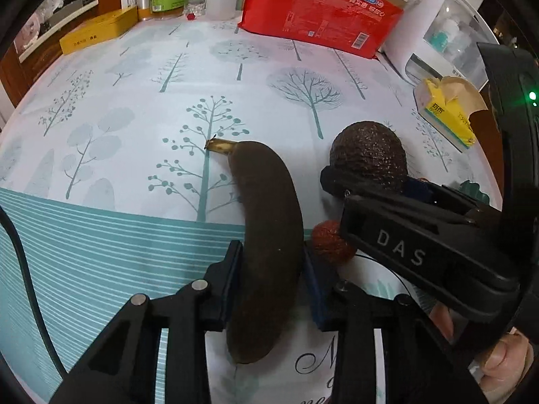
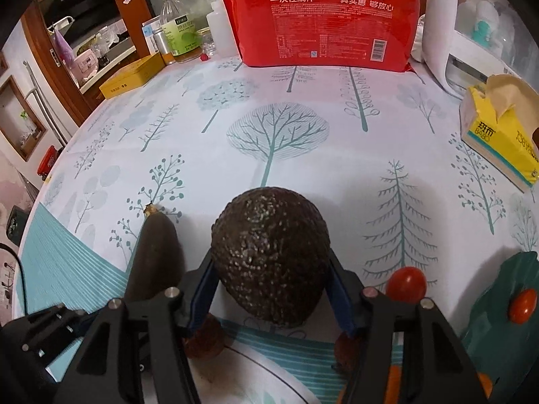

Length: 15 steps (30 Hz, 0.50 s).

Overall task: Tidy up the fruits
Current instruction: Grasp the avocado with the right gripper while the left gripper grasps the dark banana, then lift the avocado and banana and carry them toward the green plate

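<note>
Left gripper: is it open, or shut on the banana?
Shut on the banana: both fingers of the left gripper press its sides.

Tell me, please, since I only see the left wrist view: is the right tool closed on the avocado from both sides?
Observer: Yes, the right tool is closed on the avocado, one finger on each flank.
Operator: Is any fruit hidden beyond that tool?
Observer: A red cherry tomato lies on the tablecloth just right of it.
Operator: Anything else there?
Observer: Another tomato sits on a dark green dish at the right edge.
</note>
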Available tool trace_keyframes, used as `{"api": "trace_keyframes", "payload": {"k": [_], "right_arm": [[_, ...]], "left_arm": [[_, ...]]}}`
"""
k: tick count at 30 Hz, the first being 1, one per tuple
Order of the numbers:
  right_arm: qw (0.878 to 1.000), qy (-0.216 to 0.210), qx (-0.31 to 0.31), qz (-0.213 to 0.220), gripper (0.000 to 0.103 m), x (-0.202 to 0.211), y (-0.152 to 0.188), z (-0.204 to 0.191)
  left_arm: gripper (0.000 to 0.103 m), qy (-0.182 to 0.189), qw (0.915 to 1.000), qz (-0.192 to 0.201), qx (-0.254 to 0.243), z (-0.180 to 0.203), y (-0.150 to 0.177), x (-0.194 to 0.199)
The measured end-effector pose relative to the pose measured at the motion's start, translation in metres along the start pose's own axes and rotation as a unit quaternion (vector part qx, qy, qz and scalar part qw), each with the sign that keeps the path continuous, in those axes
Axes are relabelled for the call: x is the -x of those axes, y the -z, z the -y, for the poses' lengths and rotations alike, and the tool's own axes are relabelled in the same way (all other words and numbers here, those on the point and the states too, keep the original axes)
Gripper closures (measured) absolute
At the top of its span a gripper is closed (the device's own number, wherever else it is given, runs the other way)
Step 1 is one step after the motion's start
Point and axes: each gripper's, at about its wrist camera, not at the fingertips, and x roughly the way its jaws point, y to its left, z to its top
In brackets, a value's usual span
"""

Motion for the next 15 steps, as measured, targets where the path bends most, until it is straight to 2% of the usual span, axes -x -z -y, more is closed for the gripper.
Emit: {"api": "trace_keyframes", "payload": {"k": [8,15], "right_arm": [[0.999,-0.028,-0.022,0.017,0.044,0.015,0.012,0.007],[0.997,-0.052,-0.044,0.046,0.044,0.050,0.022,0.015]], "left_arm": [[0.072,-0.010,0.9993,0.035,0.004,-0.003,0.007,0.012],[0.072,-0.009,0.9971,0.075,0.007,0.002,0.012,0.046]]}}
